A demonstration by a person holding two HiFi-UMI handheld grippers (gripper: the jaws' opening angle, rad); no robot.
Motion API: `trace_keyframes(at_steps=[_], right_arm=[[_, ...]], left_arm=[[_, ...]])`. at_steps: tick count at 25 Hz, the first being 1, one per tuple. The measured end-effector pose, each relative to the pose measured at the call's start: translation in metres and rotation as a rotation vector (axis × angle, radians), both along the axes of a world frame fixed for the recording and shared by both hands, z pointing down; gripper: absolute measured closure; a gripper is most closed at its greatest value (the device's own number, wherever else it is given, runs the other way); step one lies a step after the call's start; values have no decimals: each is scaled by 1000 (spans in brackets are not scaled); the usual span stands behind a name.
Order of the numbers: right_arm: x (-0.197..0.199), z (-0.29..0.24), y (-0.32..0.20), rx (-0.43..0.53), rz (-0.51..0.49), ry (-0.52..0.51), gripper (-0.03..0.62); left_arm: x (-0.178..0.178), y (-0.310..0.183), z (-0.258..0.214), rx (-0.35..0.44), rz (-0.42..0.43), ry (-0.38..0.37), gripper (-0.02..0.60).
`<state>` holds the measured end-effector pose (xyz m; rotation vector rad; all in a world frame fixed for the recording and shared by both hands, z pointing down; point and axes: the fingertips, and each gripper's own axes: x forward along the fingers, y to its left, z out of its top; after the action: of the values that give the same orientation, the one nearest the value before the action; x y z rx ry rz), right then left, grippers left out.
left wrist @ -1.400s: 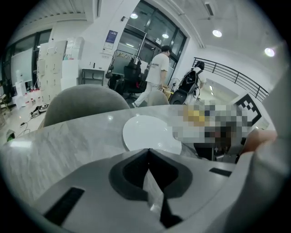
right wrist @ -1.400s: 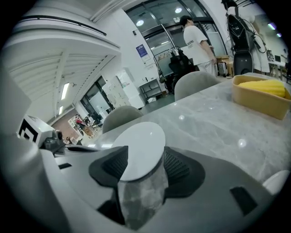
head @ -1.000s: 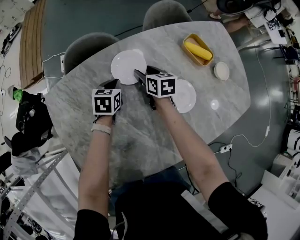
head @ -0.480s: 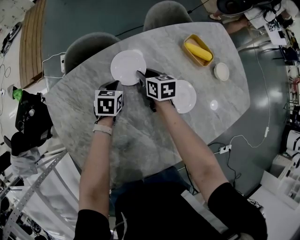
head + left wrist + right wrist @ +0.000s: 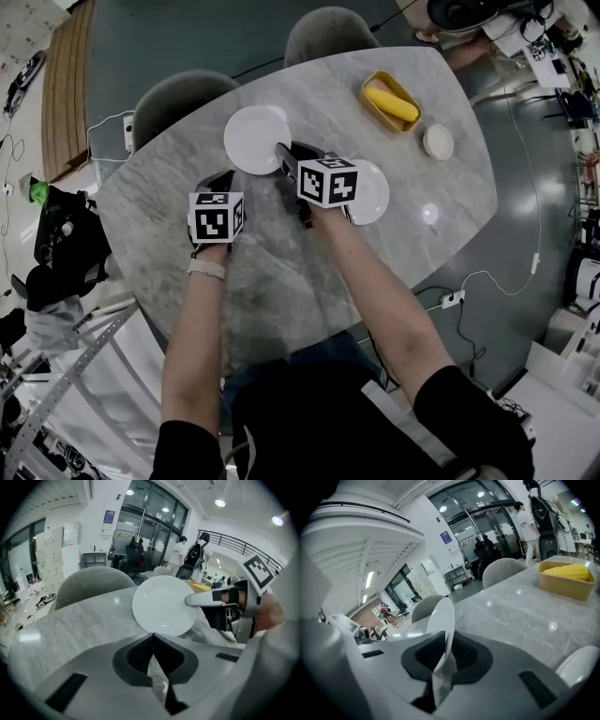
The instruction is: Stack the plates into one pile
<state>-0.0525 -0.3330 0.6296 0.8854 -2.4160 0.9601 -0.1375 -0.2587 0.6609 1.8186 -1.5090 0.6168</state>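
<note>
Marble table [image 5: 281,267], yellow tray [image 5: 562,591], grey chair [image 5: 183,94]

No word, number or brand can be read anywhere; the left gripper's marker cube [image 5: 217,217] and the right gripper's marker cube [image 5: 327,181] carry only black-and-white square code patterns, without letters or digits; one such pattern also shows on the right gripper's cube in the left gripper view; a small blue poster [image 5: 109,516] hangs on the white wall just left of the glass doors [image 5: 150,531], its print too small to make out; the right gripper view shows the same poster, again left of the doors and just as illegible.
</note>
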Motion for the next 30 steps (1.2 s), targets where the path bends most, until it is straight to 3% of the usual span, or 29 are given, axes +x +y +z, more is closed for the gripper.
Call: trace_keyframes(at_steps=[6,11,30], right_arm=[[6,-19,5,-19,50,-81,568],[21,-26,10,-6,57,-72,569],[139,-30,36,-24,197,-102,569]], left_arm=[[3,8,-15,12,44,-58,574],[11,18,-25,14,46,-61,574],[84,72,-47,0,126,-88,574]])
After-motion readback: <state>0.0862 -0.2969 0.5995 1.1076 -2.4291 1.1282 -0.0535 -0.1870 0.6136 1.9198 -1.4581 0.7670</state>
